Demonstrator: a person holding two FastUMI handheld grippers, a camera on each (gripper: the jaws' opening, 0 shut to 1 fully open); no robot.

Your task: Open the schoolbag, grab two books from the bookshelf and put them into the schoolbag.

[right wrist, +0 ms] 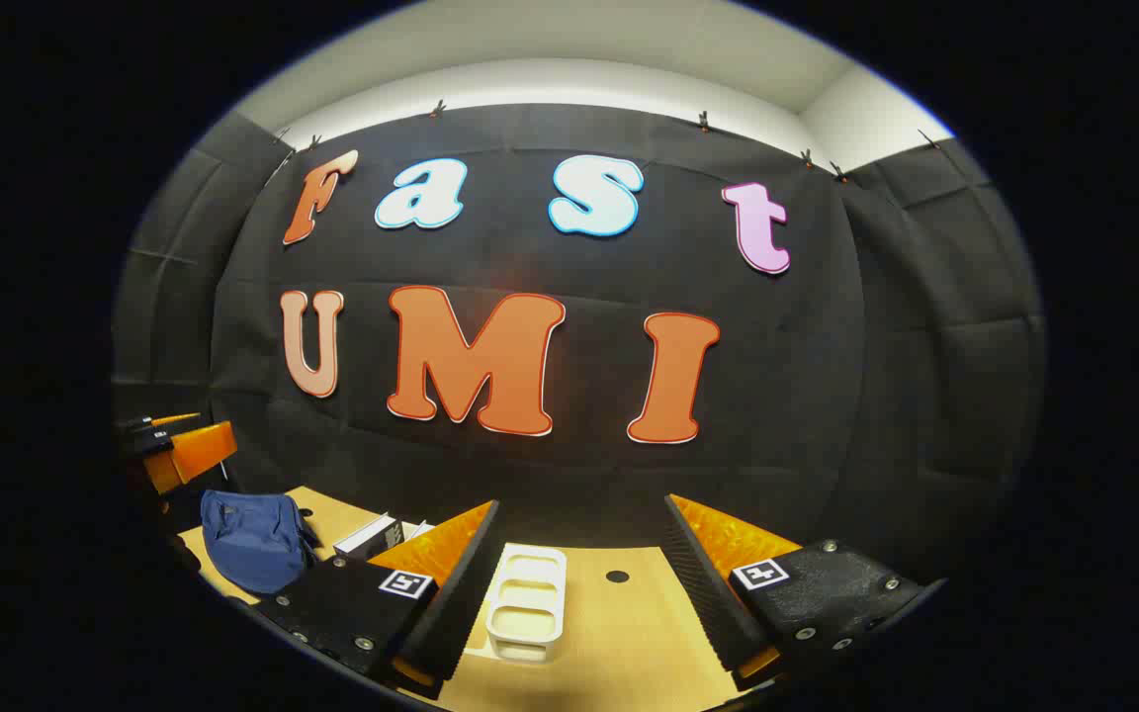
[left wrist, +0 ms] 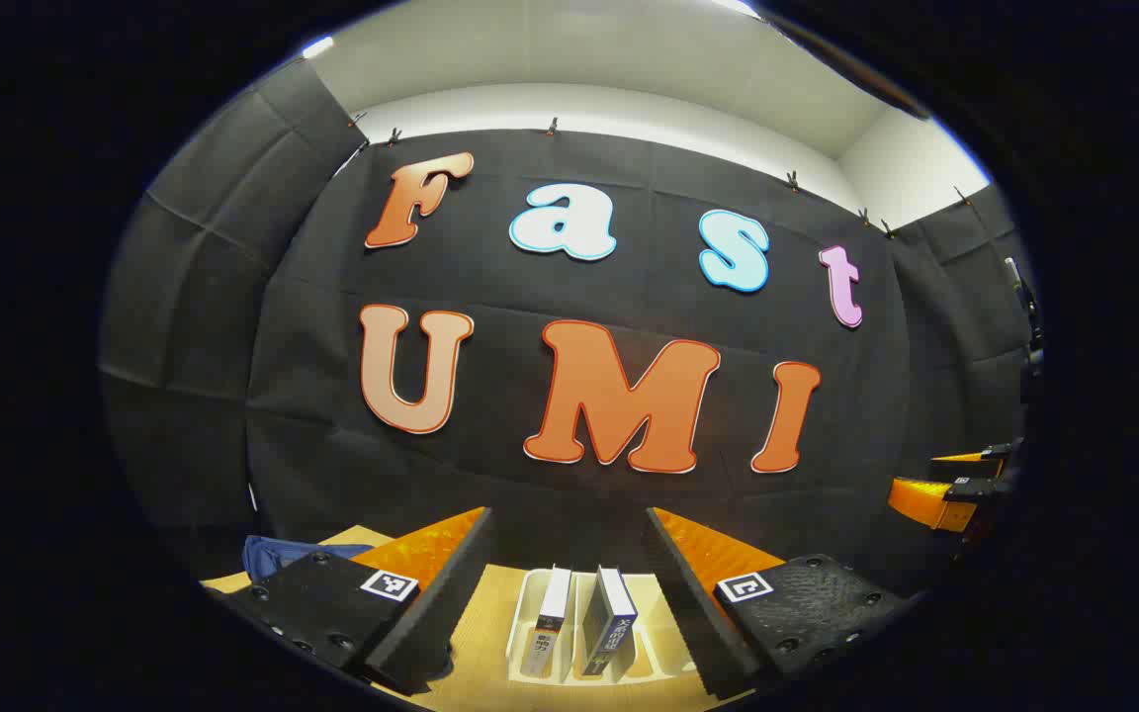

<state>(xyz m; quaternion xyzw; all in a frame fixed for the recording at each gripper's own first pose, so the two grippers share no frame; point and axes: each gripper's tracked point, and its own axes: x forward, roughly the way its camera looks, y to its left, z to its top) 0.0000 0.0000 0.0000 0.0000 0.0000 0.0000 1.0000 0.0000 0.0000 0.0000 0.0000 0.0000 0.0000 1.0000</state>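
Observation:
In the left gripper view, two books [left wrist: 555,618] [left wrist: 611,621] stand upright side by side in a white slotted rack [left wrist: 522,633] on the wooden table, just beyond and between the fingers of my open left gripper [left wrist: 568,516]. The blue schoolbag [left wrist: 278,554] lies at the left behind the left finger. In the right gripper view, my right gripper [right wrist: 582,504] is open over a white rack [right wrist: 527,601] whose visible slots are empty. The schoolbag [right wrist: 255,539] sits at the left, with the books [right wrist: 372,534] beside it, partly hidden by the finger.
The wooden table [right wrist: 619,633] has a small dark hole [right wrist: 617,576] near the back. The black booth wall rises right behind the table. The right gripper [left wrist: 955,487] appears at the far right of the left gripper view, and the left gripper [right wrist: 179,450] at the far left of the right gripper view.

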